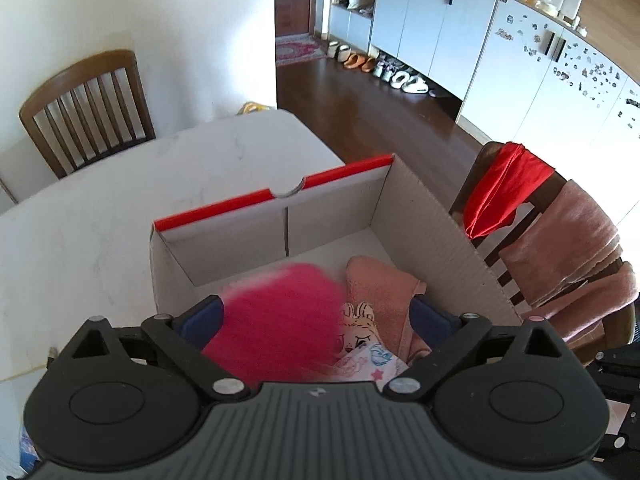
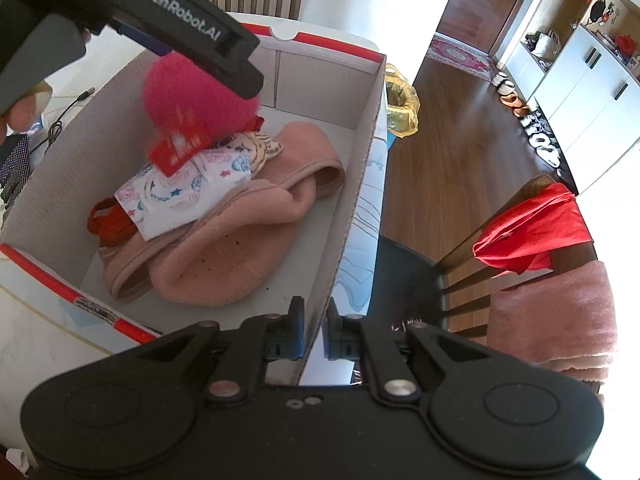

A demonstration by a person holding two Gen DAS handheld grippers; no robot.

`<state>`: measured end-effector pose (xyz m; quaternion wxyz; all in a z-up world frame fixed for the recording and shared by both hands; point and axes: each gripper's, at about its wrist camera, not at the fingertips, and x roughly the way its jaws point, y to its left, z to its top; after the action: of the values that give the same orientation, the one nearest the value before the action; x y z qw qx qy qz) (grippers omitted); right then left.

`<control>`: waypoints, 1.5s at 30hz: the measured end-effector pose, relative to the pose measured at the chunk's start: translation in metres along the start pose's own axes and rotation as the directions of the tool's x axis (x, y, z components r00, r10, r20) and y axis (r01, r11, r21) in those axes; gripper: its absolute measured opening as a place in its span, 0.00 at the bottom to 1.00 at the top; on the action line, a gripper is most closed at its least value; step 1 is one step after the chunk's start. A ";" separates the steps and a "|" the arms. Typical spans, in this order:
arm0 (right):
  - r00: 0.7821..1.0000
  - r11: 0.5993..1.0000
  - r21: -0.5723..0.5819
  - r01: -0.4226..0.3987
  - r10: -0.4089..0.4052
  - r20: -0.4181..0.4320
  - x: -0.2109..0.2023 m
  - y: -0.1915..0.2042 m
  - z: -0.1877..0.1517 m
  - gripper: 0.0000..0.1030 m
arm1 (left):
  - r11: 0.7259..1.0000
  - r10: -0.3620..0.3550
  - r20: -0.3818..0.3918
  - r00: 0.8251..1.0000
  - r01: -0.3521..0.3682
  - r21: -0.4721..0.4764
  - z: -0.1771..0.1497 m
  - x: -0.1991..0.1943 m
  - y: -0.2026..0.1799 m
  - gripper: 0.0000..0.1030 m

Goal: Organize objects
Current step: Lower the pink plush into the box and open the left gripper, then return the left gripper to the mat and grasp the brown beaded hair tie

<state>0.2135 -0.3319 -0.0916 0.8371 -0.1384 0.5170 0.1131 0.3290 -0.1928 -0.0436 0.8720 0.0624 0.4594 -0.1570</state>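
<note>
Left wrist view: on a white marble-look table [image 1: 100, 208] stands an open cardboard box [image 1: 432, 216] holding a pink towel [image 1: 384, 284] and printed cloth [image 1: 368, 340]. The left gripper [image 1: 316, 316], fingers spread wide, hovers over a blurred pink fluffy item [image 1: 276, 316] that touches neither finger.

Right wrist view: the right gripper [image 2: 315, 328] pinches the box's side wall. The other tool reads "GenRobot.AI". A red garment [image 2: 532, 228] on the chair apparently remains.

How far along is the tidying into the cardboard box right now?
Done: the pink hat, printed cloth and a red item lie in the cardboard box. In hand: the left gripper is open around a fuzzy magenta pompom, blurred above the pile; the right gripper is shut on the box wall. Left: red cloth and pink towel on the chair.
</note>
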 end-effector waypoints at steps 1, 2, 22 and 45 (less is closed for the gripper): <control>1.000 1.000 -0.001 0.000 0.000 0.001 0.000 0.000 0.000 0.08 | 1.000 -0.004 0.005 1.000 0.004 0.002 0.000 -0.003 -0.001 0.97; 1.000 1.000 0.000 -0.001 0.001 0.002 -0.001 0.000 0.000 0.08 | 1.000 -0.007 0.009 1.000 0.007 0.000 0.001 -0.006 -0.001 0.97; 1.000 1.000 -0.004 0.001 -0.001 -0.001 -0.002 -0.001 0.000 0.08 | 1.000 0.005 0.088 0.996 -0.004 -0.013 -0.028 -0.089 0.029 0.99; 0.999 0.999 -0.025 0.031 -0.032 -0.018 -0.002 -0.008 -0.002 0.06 | 0.983 0.169 0.014 0.986 -0.167 -0.077 -0.115 -0.067 0.105 0.99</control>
<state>0.2134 -0.3401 -0.0897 0.8322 -0.1581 0.5209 0.1050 0.2388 -0.0503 -0.0579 0.8885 0.0663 0.4493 -0.0661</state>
